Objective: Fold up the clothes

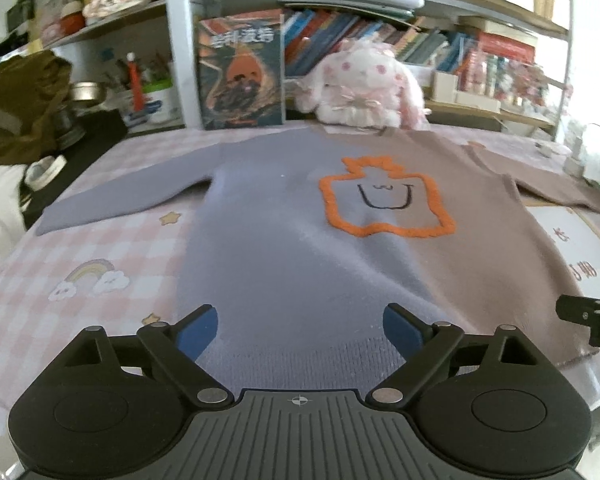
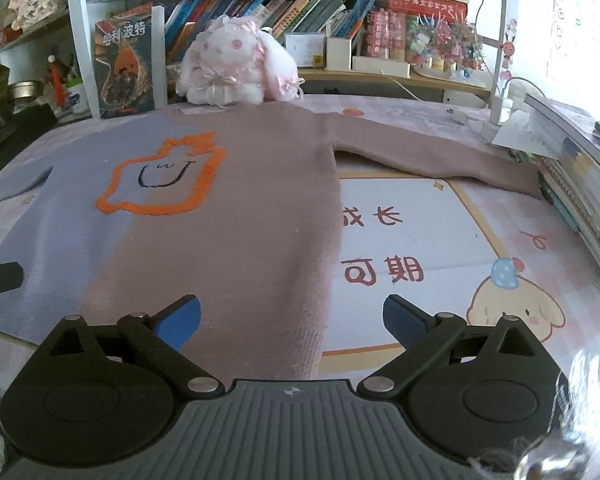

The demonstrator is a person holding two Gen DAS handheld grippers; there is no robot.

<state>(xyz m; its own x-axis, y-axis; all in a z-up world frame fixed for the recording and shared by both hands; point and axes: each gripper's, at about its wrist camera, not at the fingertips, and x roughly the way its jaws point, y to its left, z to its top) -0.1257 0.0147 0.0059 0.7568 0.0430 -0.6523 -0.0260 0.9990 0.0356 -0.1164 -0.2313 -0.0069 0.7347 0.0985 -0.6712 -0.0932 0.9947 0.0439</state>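
A two-tone sweater (image 1: 284,248) lies flat on the table, front up, lavender on its left half and brown on its right half (image 2: 252,216), with an orange outlined figure (image 1: 384,200) on the chest. Both sleeves are spread out sideways. My left gripper (image 1: 300,332) is open and empty, just above the lavender hem. My right gripper (image 2: 292,322) is open and empty, over the brown hem's right corner. The right gripper's finger shows at the right edge of the left wrist view (image 1: 580,312).
A pink checked cloth (image 1: 92,264) covers the table, with a printed mat (image 2: 440,248) at the right. A plush bunny (image 2: 236,64), an upright book (image 1: 240,72) and shelves of books stand behind the collar. Stacked books (image 2: 580,176) line the right edge.
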